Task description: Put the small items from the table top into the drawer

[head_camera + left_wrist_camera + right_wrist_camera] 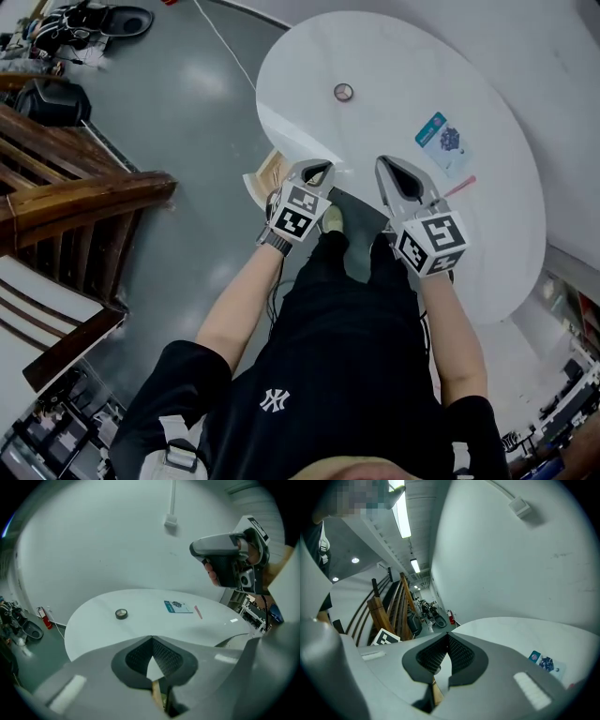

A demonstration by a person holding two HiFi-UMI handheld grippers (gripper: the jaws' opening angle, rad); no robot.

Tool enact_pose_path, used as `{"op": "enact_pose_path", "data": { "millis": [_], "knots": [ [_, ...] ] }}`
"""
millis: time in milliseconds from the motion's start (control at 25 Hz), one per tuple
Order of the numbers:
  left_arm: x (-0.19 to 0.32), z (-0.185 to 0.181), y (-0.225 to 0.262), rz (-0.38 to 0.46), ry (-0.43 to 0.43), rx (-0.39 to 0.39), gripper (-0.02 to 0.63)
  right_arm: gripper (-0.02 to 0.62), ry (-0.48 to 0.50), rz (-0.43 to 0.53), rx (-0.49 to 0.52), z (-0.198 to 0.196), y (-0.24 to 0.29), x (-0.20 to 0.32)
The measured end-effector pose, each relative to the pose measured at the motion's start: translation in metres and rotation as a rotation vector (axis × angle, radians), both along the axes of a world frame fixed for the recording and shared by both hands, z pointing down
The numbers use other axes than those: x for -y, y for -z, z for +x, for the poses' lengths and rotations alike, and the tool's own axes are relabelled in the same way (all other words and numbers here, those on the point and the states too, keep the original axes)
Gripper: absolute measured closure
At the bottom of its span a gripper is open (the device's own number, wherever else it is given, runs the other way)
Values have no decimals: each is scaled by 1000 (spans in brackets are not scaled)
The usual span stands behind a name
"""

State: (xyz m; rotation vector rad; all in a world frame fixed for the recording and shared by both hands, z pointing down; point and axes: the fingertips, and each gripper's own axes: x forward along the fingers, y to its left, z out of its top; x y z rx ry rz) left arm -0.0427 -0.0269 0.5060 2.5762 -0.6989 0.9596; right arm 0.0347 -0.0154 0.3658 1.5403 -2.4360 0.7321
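Looks steeply down on a round glossy white tabletop (394,66). Shows the left grey hand-held gripper (322,169) and the right grey hand-held gripper (384,164) side by side over the near rim, each with jaw tips pressed together on nothing, both well short of the items.

Finds three small things lying on the top: a small dark ring of tape (343,92) toward the far left, a teal-and-white printed card (442,141) to the right, and a thin pink pen (459,186) just beside the card, nearer the rim. Glimpses a tan wooden piece (267,178) under the near-left rim, perhaps the drawer; cannot say for sure.

Probably about to reach for a first item. Spread the jaws before coming down. Take the tape ring across its wall, not flat. Slide the thin card toward the rim for a grip on its edge; expect slipping on the gloss.

Around the table: grey polished floor (187,112), dark wooden railing (84,187) at left, plain white wall (93,541) behind.
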Motion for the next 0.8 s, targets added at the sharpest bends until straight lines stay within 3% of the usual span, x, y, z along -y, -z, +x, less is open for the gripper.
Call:
{"op": "enact_pose_path", "data": {
  "millis": [320, 520, 800],
  "knots": [
    [37, 20, 62, 115, -21, -94, 606, 569, -47, 52, -39, 3, 23, 16],
    [65, 32, 69, 163, -19, -89, 604, 569, -36, 52, -52, 2, 21, 27],
    [102, 52, 47, 166, 5, -38, 584, 569, -6, 31, -32, 14, 2, 57]
  ]
}}
